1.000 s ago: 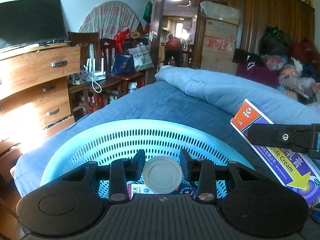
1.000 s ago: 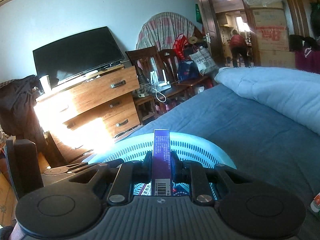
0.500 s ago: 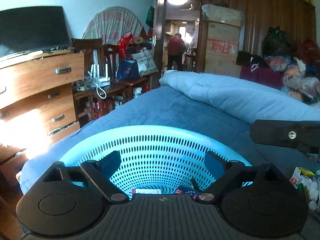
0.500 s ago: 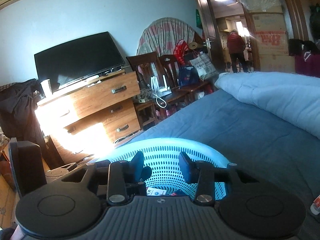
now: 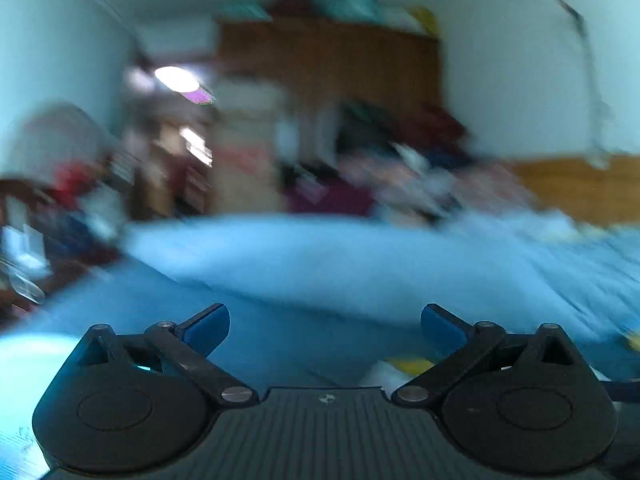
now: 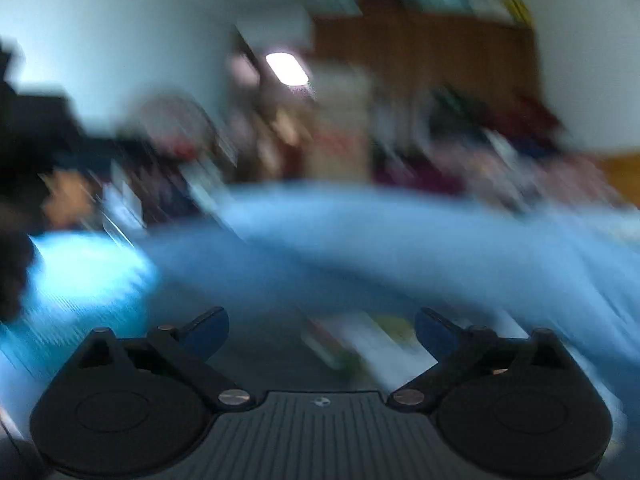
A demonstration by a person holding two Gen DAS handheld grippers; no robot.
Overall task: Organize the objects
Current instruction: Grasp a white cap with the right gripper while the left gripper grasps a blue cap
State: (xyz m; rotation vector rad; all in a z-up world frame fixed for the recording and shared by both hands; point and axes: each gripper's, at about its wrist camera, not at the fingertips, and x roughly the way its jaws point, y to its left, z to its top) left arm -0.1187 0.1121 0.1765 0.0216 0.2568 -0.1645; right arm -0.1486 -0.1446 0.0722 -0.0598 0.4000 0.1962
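Both views are heavily motion-blurred. My left gripper is open wide and empty above the blue bed cover. The light blue basket shows only as a pale patch at the far left edge. My right gripper is open wide and empty too. The basket lies to its left as a bright cyan smear. Blurred small items lie on the bed just ahead of the right gripper, and a white and yellow item shows between the left fingers.
A folded pale blue quilt runs across the bed behind both grippers. A wooden wardrobe and piled bags stand at the back. Furniture and clutter stand to the left beyond the basket.
Both grippers let their items go over the basket, opened wide, and have swung right, away from the basket. The basket has slid to the left edge of both views.
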